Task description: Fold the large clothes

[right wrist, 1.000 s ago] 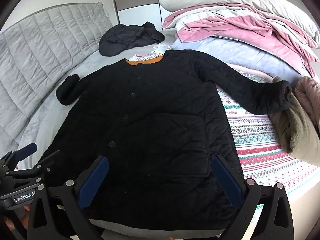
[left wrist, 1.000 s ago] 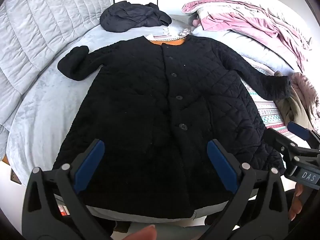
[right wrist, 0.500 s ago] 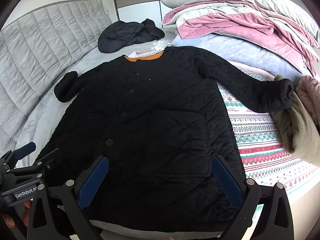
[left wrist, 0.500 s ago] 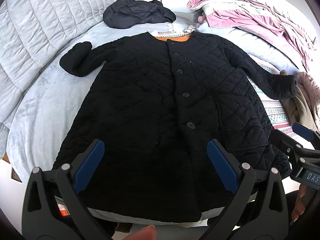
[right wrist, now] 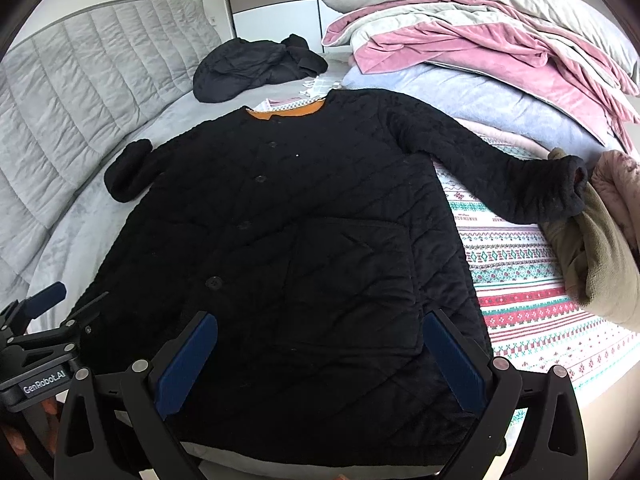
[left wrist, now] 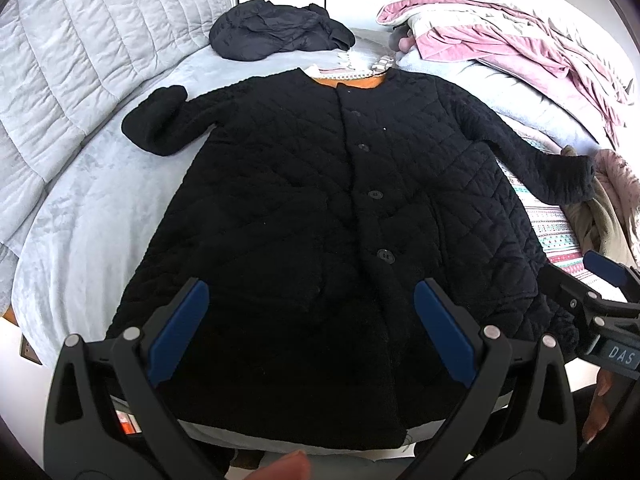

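Note:
A long black quilted coat [left wrist: 320, 208] lies flat and buttoned, front up, on the grey bed [left wrist: 92, 184], sleeves spread to both sides. It also shows in the right wrist view [right wrist: 304, 240]. My left gripper [left wrist: 308, 324] is open and empty above the coat's hem. My right gripper [right wrist: 320, 356] is open and empty above the hem's right part. Each gripper shows at the edge of the other's view: the right one [left wrist: 600, 300] and the left one [right wrist: 48, 320].
A dark crumpled jacket [left wrist: 276, 36] lies at the head of the bed. Pink and grey bedding [right wrist: 480, 48] is piled at the right. A patterned blanket [right wrist: 532, 276] and an olive garment [right wrist: 600, 264] lie by the right sleeve. A quilted headboard [left wrist: 60, 52] stands at the left.
Both grippers have drawn back and risen slightly, so the coat sits a little lower and farther in both views. The coat itself has not moved. Both grippers stay open.

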Action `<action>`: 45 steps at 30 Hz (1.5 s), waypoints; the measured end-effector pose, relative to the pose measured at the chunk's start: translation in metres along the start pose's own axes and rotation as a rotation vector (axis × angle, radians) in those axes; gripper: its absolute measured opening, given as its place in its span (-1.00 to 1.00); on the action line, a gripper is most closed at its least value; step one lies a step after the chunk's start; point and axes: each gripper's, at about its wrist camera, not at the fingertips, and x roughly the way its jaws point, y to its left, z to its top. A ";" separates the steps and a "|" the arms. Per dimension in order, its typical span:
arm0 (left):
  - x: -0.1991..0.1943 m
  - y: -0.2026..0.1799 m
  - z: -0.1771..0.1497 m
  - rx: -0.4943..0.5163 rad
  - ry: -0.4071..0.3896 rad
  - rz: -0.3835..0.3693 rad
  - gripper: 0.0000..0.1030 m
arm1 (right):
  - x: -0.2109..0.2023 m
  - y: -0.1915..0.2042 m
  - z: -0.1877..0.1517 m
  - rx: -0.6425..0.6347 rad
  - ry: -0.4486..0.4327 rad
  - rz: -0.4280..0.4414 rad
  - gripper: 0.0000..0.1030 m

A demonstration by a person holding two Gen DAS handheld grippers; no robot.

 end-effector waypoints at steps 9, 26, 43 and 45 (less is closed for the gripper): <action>0.004 -0.002 0.001 0.019 0.008 -0.019 0.99 | -0.001 -0.001 -0.001 0.001 -0.005 -0.003 1.00; 0.008 -0.002 -0.001 0.007 0.006 -0.013 0.99 | 0.002 -0.002 0.000 0.004 -0.007 -0.023 1.00; 0.013 0.005 0.003 -0.003 0.001 -0.022 0.99 | 0.009 0.001 0.001 -0.016 -0.008 -0.066 1.00; 0.015 0.005 0.003 -0.001 0.002 -0.023 0.99 | 0.010 0.000 0.002 -0.017 -0.007 -0.070 1.00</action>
